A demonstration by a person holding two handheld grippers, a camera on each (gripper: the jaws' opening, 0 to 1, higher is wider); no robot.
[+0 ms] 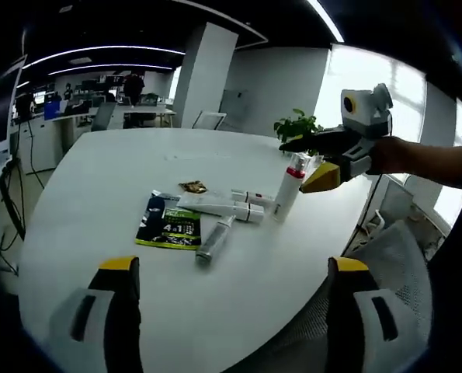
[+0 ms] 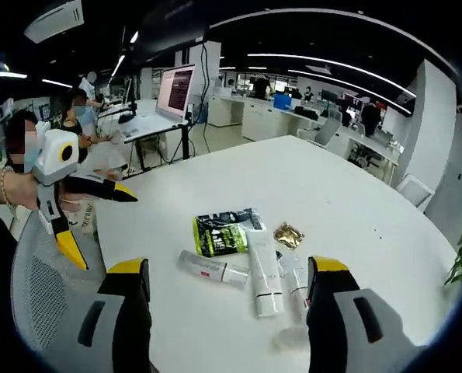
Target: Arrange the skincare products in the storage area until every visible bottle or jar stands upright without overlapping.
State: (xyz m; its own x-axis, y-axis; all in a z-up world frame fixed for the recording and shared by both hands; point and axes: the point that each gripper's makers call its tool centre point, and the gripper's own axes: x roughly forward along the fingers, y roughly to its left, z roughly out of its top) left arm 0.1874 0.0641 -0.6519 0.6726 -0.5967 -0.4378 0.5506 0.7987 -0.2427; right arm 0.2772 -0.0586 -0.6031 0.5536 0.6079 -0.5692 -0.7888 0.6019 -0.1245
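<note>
With the right tool spread around the upright bottle and the left tool spread idle, we back off gently before standing up the tubes on the counter.

Opposite views across shared table
</note>
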